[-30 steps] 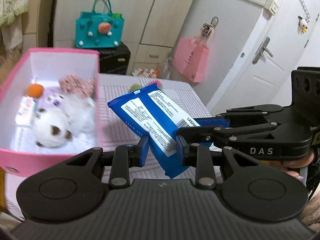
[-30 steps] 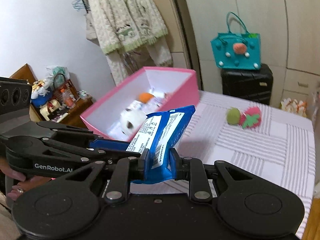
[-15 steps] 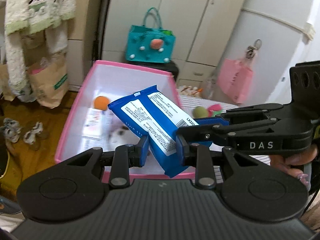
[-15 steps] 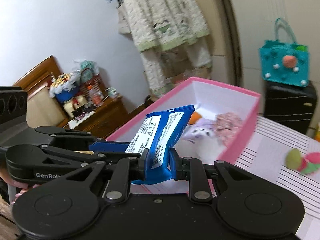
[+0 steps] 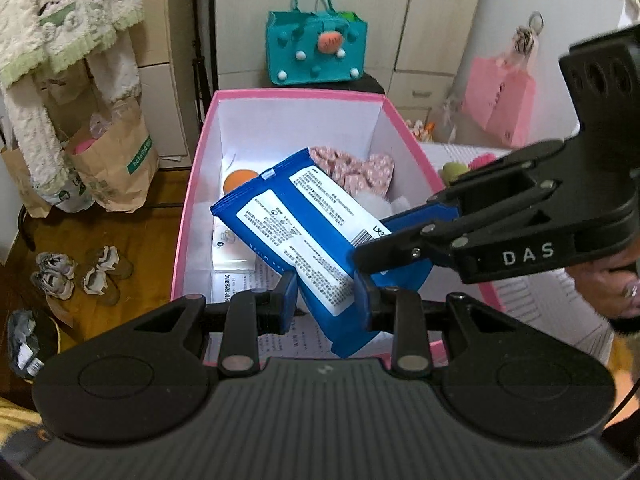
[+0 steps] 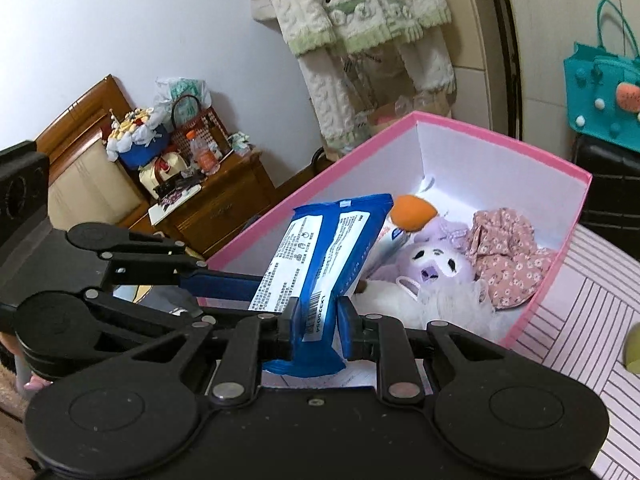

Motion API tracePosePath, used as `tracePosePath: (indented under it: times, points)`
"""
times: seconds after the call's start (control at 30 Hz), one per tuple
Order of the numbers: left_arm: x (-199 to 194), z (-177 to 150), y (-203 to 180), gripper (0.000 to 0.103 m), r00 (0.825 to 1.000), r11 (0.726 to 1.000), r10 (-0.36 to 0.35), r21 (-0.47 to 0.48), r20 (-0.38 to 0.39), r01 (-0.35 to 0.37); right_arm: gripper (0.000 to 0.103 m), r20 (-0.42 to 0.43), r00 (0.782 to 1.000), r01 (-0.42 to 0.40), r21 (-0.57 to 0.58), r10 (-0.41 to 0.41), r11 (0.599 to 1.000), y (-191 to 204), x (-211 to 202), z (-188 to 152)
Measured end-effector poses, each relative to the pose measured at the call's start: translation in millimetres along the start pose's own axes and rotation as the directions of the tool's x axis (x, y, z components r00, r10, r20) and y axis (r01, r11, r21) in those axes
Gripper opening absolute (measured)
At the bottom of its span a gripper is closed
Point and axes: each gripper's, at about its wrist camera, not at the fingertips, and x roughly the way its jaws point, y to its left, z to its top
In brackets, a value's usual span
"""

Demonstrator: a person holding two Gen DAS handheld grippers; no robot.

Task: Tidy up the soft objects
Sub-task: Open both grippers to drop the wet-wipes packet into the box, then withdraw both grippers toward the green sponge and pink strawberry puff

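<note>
Swung leftward since a second ago: pink box formerly off to the left in the left wrist view, now straight ahead beneath the blue wet-wipes pack. Same shift in the right wrist view, pack now hanging over the box interior rather than beside it.

Left gripper clamped on the lower part of the pack, blue pads pressing both faces, white printed label facing up. Right gripper clamped on the same pack near its barcode end, crossing in from the right in the left wrist view. Pack held tilted, upper end pointing toward the far wall of the box, clear of the contents below.

Inside the box: orange ball near the far wall, purple-and-white plush toy in the middle, pink floral cloth against the right wall, white printed packet flat on the floor of the box by the left wall.

Beyond the box, teal felt handbag on a black case. Green-and-pink soft toy on the striped surface just right of the box. Brown paper bag on the wooden floor at left, small shoes nearby.
</note>
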Motion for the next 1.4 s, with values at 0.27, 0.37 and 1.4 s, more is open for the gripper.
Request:
tracePosePath:
  times: [0.27,0.37,1.4]
  points:
    - [10,2,-5,0.036,0.999,0.995,0.028,0.099,-0.045,-0.024,0.023,-0.03,0.999,0.029,-0.013,-0.03,0.999,-2,15,2]
    - [1,0,-8,0.043,1.0,0.991,0.019,0.136,-0.021,-0.016,0.022,-0.025,1.0,-0.001,-0.003,0.001,1.0,-5,14,2]
    - [-95,7,-77,0.058,0.999,0.964,-0.032,0.265,0.042,0.02,0.048,0.121,0.967,0.24,-0.12,-0.226,0.963,65,-147,-52]
